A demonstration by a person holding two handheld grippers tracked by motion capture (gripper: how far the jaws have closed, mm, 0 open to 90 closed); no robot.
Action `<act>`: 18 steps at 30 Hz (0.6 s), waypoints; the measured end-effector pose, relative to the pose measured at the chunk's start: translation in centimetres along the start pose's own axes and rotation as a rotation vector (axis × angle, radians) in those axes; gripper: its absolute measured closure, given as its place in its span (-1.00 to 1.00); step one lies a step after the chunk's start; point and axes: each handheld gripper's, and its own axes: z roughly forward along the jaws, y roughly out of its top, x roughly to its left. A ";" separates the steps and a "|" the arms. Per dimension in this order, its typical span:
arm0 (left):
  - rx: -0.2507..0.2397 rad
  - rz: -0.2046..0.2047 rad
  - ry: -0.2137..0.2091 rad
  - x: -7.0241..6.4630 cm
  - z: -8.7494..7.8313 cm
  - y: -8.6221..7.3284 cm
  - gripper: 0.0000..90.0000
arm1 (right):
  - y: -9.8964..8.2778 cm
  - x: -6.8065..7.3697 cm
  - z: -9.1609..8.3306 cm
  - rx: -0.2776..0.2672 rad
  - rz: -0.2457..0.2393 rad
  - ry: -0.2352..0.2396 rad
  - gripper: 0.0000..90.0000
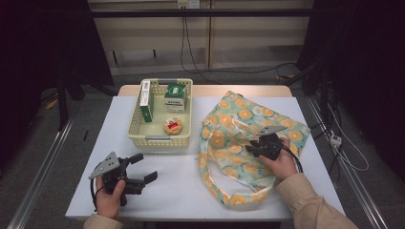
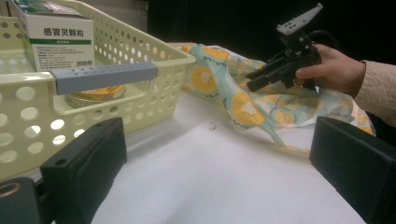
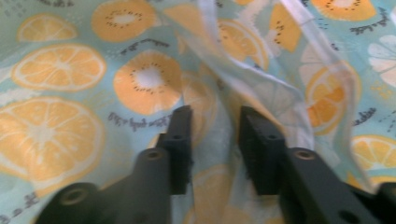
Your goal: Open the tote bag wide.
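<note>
A cloth bag printed with orange and kiwi slices lies crumpled on the right half of the white table. My right gripper rests low on the bag's middle. In the right gripper view its jaws stand a little apart over a fold of the bag, and the pads do not press on it. At the table's front left my left gripper is wide open and holds nothing. It points toward the bag and the right gripper.
A pale yellow perforated basket sits at the back centre-left. It holds an upright slim box, a green-and-white medicine box and a round tin. The basket is close to my left jaw. Bare table lies between the grippers.
</note>
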 end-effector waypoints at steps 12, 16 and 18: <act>-0.001 0.002 -0.003 -0.1 0.1 0.2 -0.92 | 2.1 -0.6 -1.7 -0.011 0.039 0.012 1.00; -0.004 -0.001 -0.012 -0.2 0.3 0.3 -0.92 | 3.7 -1.3 -3.5 -0.044 0.057 0.017 1.00; -0.007 -0.005 -0.012 -0.3 0.4 0.4 -0.92 | 4.3 -1.5 -4.1 -0.050 0.056 0.015 1.00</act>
